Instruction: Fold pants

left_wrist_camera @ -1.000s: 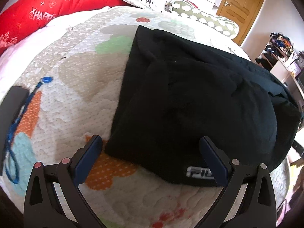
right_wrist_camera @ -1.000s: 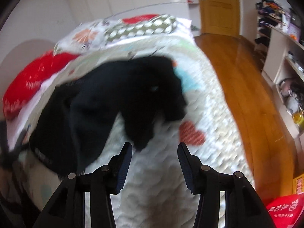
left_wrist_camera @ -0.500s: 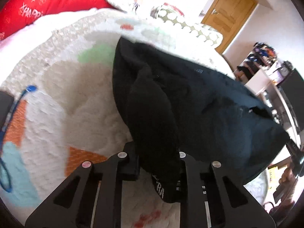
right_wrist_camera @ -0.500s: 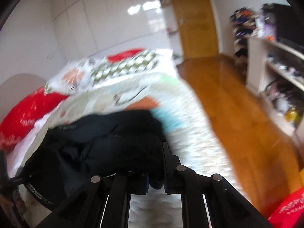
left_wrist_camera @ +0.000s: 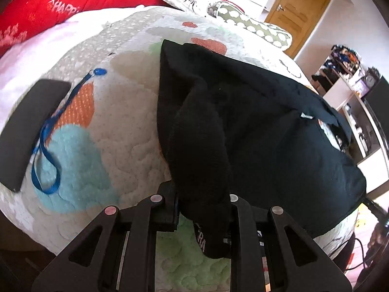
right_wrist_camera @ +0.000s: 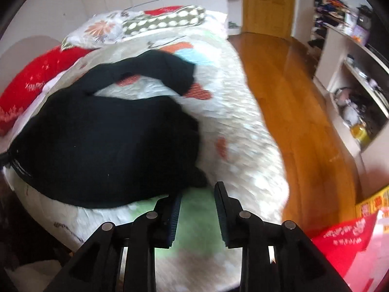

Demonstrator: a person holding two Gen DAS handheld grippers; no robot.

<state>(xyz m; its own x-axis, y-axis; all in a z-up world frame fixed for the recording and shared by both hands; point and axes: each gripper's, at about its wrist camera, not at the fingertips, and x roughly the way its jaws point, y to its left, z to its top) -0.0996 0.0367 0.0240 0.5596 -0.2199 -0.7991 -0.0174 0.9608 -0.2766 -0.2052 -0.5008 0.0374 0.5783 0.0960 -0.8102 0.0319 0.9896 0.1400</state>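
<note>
The left gripper pinches a black fold of the pants, which stretch toward the frame's upper right over the quilt, while the right gripper, its jaws just parted and empty, sits immediately right of the cloth's near edge.

One pants, two claws

Quilted patterned bedspread, with a red pillow, a floral pillow and a green dotted pillow at its far end. Blue lanyard lies on it beside a flat black object. Wooden door, wood floor, cluttered white shelves off to the right.
</note>
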